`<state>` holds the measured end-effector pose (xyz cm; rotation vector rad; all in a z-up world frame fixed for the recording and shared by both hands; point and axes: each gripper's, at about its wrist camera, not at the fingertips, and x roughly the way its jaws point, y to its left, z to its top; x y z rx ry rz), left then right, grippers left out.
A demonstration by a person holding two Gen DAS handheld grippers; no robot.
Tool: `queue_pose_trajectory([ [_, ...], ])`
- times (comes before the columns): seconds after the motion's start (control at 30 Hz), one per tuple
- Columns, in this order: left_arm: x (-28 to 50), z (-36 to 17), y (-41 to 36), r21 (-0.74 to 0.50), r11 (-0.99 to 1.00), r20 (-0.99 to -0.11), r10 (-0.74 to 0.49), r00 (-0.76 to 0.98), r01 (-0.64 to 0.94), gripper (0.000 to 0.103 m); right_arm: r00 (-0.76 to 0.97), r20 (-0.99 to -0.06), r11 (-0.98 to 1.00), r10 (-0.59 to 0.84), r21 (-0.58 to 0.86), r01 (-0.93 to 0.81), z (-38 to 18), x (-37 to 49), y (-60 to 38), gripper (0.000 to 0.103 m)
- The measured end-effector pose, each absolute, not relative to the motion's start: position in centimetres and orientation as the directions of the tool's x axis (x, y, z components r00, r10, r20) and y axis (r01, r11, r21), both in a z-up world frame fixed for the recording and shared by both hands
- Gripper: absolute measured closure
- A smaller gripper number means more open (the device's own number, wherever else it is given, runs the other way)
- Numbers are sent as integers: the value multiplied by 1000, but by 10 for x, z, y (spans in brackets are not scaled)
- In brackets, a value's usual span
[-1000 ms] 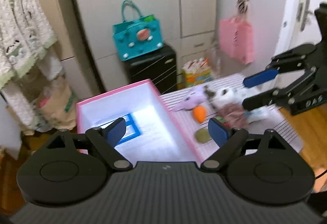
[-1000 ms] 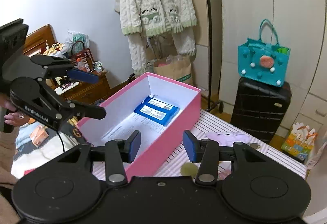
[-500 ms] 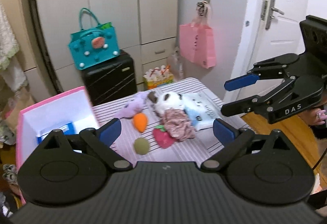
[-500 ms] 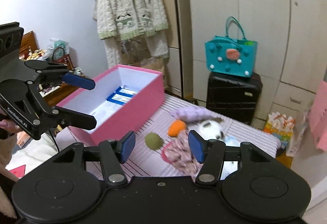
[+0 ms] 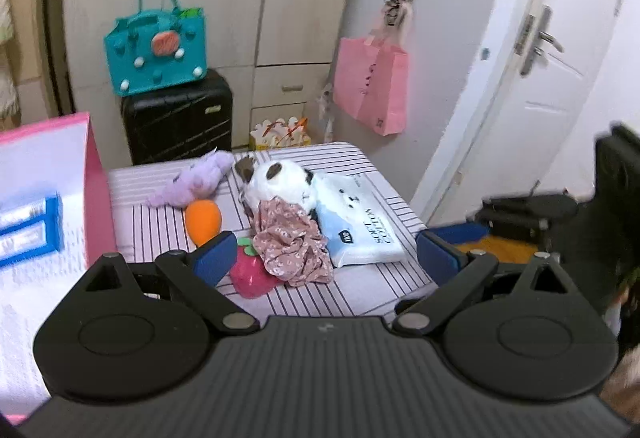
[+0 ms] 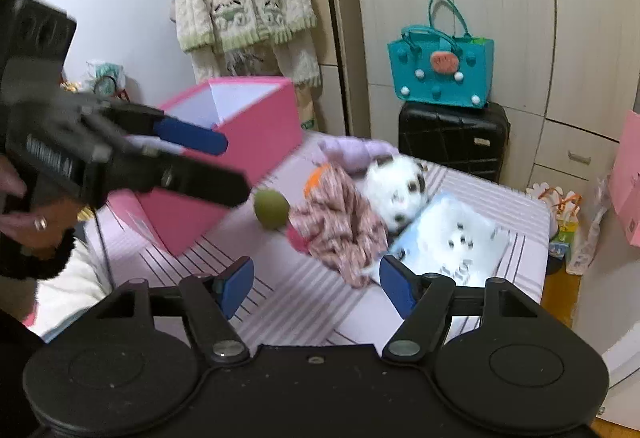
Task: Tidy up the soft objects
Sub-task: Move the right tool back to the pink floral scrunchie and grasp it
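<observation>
Swung away from the pink box at frame left onto the toy pile at centre. Left tool and right tool spread apart, empty; first pick looks next.

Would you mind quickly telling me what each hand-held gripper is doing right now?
Left hand-held gripper: open, holding nothing, above the striped table.
Right hand-held gripper: open, holding nothing, facing the floral cloth.
</observation>
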<state>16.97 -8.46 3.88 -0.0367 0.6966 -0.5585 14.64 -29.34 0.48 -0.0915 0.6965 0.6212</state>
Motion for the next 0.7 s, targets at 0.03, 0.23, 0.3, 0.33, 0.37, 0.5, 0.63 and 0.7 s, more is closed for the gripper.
queue_pose_trajectory([
  [0.03,172,33,-85,-222,857,-595,-496,632,464,6,604,-622,820,499,113,-561,-1,145,-293,29],
  [0.23,178,4,-97,-187,879,-586,-458,668,438,9,642,-588,813,492,47,-580,-26,144,-282,29],
  [0.3,179,0,-102,-147,885,-568,-441,695,441,9,653,-586,808,480,6,-589,-31,147,-274,29],
  [0.33,182,-2,-104,-134,892,-564,-428,707,433,9,657,-584,804,476,-13,-595,-34,150,-270,29],
  [0.37,184,-4,-106,-129,897,-557,-418,718,422,9,661,-584,802,472,-26,-596,-36,153,-267,29],
  [0.5,206,-13,-113,-153,906,-586,-404,702,394,23,677,-580,813,453,-42,-581,-42,170,-259,29],
  [0.63,220,-26,-111,-207,917,-615,-393,683,341,60,688,-574,819,445,-51,-572,-42,180,-256,29],
  [0.7,226,-33,-104,-268,905,-633,-423,648,330,91,682,-567,808,461,-49,-587,-41,183,-256,29],
])
